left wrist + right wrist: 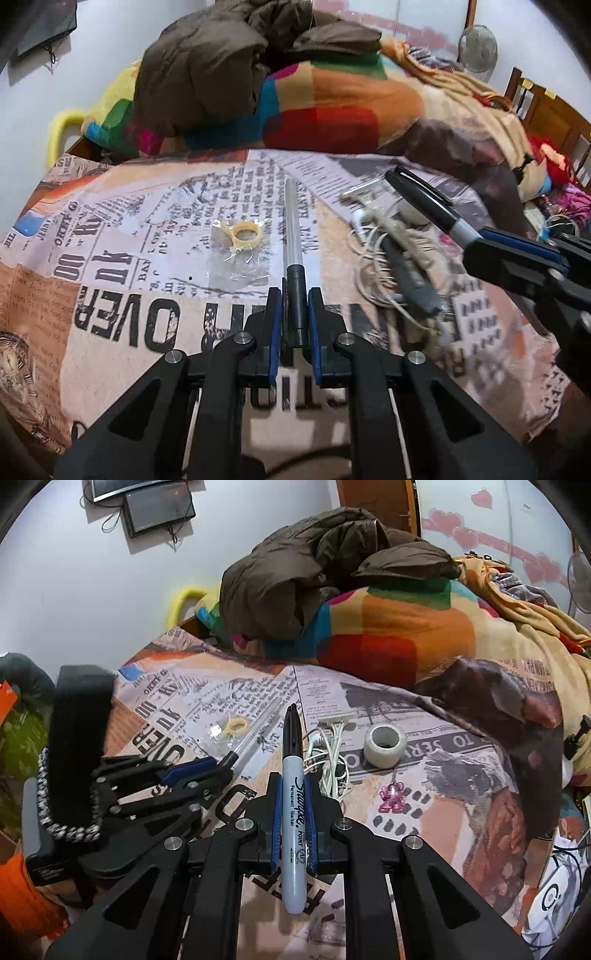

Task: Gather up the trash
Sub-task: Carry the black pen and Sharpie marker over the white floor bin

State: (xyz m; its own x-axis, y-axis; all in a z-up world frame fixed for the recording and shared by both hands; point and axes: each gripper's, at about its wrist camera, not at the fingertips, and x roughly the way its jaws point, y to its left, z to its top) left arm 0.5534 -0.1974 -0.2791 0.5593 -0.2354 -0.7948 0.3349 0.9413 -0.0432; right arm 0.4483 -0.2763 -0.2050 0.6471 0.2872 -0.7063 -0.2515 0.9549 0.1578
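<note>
— Where were the pens?
— The left tool had pinched a clear pen; the right tool had squeezed a black marker.
— What was left?
— A tape roll, white cord and little wrapper lay mid-frame on the bed.

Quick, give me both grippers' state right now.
Left gripper: shut on the pen.
Right gripper: shut on the marker.
</note>
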